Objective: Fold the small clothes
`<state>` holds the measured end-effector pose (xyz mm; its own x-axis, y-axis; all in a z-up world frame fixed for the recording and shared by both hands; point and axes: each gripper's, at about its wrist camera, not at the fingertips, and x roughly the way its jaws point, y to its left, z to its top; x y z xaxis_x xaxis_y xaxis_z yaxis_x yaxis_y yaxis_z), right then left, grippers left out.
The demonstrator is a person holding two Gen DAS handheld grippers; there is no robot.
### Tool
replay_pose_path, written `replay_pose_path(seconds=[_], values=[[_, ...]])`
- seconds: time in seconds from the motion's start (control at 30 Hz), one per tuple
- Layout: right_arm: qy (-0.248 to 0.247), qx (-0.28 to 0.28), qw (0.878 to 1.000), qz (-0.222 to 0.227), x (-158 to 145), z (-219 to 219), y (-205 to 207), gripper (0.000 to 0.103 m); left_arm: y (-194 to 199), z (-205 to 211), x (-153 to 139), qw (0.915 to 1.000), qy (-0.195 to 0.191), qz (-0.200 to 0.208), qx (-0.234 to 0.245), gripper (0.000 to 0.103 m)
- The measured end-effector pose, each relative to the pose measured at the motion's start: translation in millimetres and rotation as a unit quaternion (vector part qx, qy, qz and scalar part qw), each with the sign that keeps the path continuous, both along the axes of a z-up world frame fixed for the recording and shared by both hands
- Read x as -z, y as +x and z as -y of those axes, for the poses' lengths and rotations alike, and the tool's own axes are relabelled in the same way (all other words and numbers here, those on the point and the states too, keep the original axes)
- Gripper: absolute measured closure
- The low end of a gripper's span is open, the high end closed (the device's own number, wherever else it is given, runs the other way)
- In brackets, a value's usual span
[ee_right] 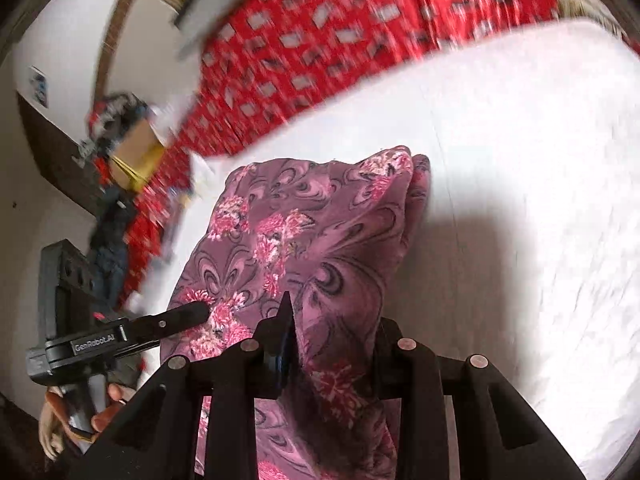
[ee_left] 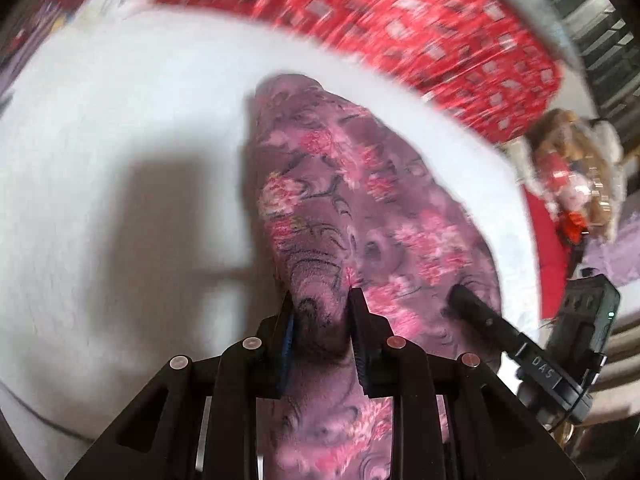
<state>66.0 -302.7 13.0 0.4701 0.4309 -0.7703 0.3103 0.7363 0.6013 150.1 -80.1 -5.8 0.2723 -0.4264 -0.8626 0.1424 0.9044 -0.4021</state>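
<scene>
Mauve floral fleece garment [ee_left: 360, 208] bunched, gripped by left claw [ee_left: 322, 300]; likewise right claw [ee_right: 332, 316].

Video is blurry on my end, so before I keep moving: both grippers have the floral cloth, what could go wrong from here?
1. The left gripper and right gripper pinch the purple floral cloth close together; the far end hangs bunched and may fold unevenly.
2. Only a narrow ridge sits between the left fingers, so it could slip.
3. The red patterned fabric lies close beyond the white sheet; a swing might snag it.
</scene>
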Motion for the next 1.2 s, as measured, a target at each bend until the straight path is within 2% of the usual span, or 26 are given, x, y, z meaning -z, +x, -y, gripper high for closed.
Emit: replay_pose_path(seconds=[0.13, 0.27, 0.3, 0.37, 0.47, 0.53, 0.57, 0.6, 0.63, 0.67, 0.8, 0.9, 0.93, 0.97, 1.03, 1.13, 1.2], values=[[0.042, 0.034, 0.999, 0.000, 10.8, 14.5, -8.3, 0.068, 1.6, -17.7, -5.3, 0.9994, -0.034, -0.009, 0.000, 0.076], [0.041, 0.075, 0.996, 0.021, -4.3, 40.2, -2.0, 0.064, 12.1, -30.0, -38.4, 0.9983, -0.038, 0.045, -0.005, 0.077], [0.050, 0.085, 0.995, 0.026, -5.8, 47.0, 4.8, 0.059, 16.4, -30.7, -45.2, 0.9977, -0.040, 0.055, -0.005, 0.077], [0.048, 0.088, 0.995, 0.015, -4.7, 50.3, 18.8, 0.053, 27.2, -24.4, -53.3, 0.9975, -0.036, 0.061, -0.002, 0.077], [0.031, 0.074, 0.997, -0.009, 3.4, 44.8, 46.7, 0.053, 47.1, -4.7, -52.9, 0.9976, -0.002, 0.068, 0.009, 0.077], [0.028, 0.073, 0.997, -0.001, 4.6, 42.9, 56.2, 0.054, 57.7, 9.4, -47.3, 0.9966, 0.028, 0.076, 0.014, 0.077], [0.026, 0.068, 0.997, 0.012, 4.2, 43.2, 60.1, 0.064, 62.3, 15.2, -45.2, 0.9957, 0.043, 0.081, 0.014, 0.077], [0.021, 0.064, 0.998, 0.021, 4.2, 44.6, 61.2, 0.083, 66.9, 20.9, -41.1, 0.9936, 0.068, 0.089, 0.012, 0.077], [0.006, 0.055, 0.998, 0.027, 4.8, 43.6, 62.8, 0.094, 68.7, 25.2, -36.4, 0.9919, 0.086, 0.092, 0.010, 0.077], [-0.011, 0.049, 0.998, 0.025, 8.0, 44.0, 64.4, 0.098, 70.3, 27.7, -28.0, 0.9907, 0.100, 0.092, 0.008, 0.076], [-0.022, 0.046, 0.999, -0.018, 41.6, 50.4, 61.7, 0.097, 68.7, 31.5, -15.5, 0.9898, 0.099, 0.102, -0.007, 0.073], [-0.014, 0.052, 0.998, -0.011, 45.0, 54.3, 59.0, 0.097, 64.4, 37.5, -17.9, 0.9875, 0.114, 0.109, 0.001, 0.073], [-0.022, 0.050, 0.998, -0.013, 41.4, 54.1, 59.9, 0.095, 63.9, 38.8, -18.3, 0.9874, 0.115, 0.109, 0.001, 0.073], [-0.032, 0.048, 0.998, -0.014, 36.1, 53.1, 60.9, 0.088, 62.7, 39.3, -20.1, 0.9874, 0.116, 0.108, 0.001, 0.073], [-0.055, 0.042, 0.998, -0.012, 21.4, 49.6, 61.4, 0.087, 67.5, 49.5, -21.5, 0.9869, 0.119, 0.110, 0.000, 0.073], [-0.064, 0.026, 0.997, 0.019, -5.5, 40.9, 56.2, 0.086, 65.3, 48.9, -29.0, 0.9861, 0.123, 0.111, -0.006, 0.073], [-0.062, 0.011, 0.997, 0.033, -18.6, 33.3, 48.8, 0.078, 60.8, 45.5, -34.8, 0.9865, 0.118, 0.113, -0.010, 0.073]])
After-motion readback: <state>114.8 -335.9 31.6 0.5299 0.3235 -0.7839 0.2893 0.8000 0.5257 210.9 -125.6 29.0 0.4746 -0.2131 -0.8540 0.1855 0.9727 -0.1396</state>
